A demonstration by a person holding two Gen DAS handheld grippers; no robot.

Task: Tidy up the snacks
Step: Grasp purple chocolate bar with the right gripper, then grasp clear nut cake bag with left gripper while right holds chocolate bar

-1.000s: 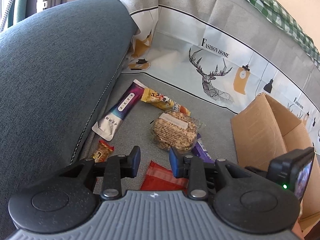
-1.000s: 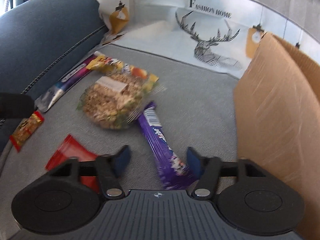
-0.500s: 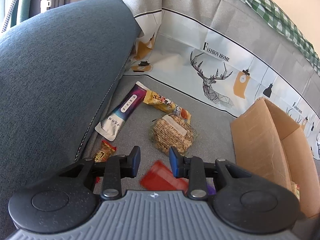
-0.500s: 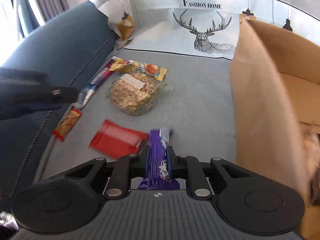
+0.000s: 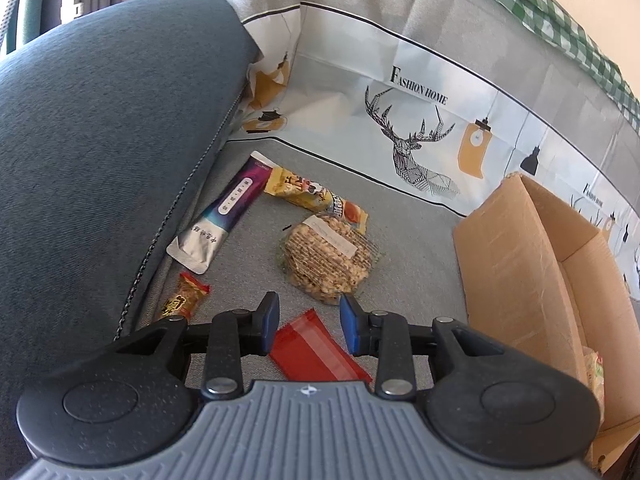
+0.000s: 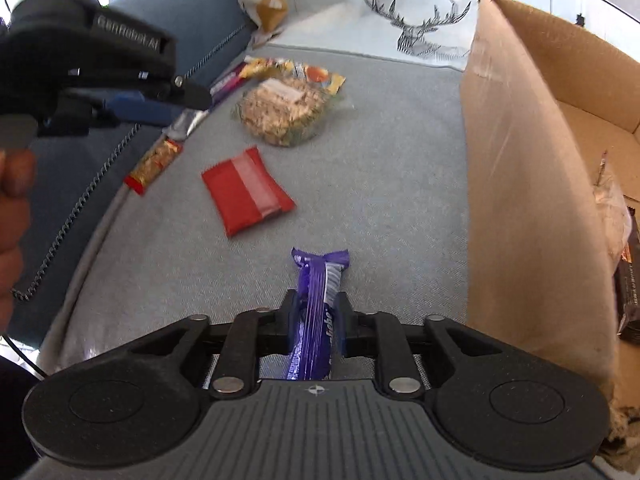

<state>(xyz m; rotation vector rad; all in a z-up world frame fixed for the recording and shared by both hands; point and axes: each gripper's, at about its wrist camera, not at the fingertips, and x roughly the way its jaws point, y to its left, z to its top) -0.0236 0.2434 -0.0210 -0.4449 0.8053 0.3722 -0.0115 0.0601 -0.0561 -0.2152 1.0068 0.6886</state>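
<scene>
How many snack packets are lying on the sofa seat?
5: purple-silver pouch by armrest, yellow bar, grain cake, small red-yellow packet, red packet. More may be hidden.

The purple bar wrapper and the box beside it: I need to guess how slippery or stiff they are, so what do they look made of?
The purple bar wrapper, clamped in the right gripper, looks like glossy plastic or foil film: it shines, and its crimped end is pleated. The box looks like plain brown corrugated cardboard, matte, with creases across its wall and a raw-cut top edge.
</scene>
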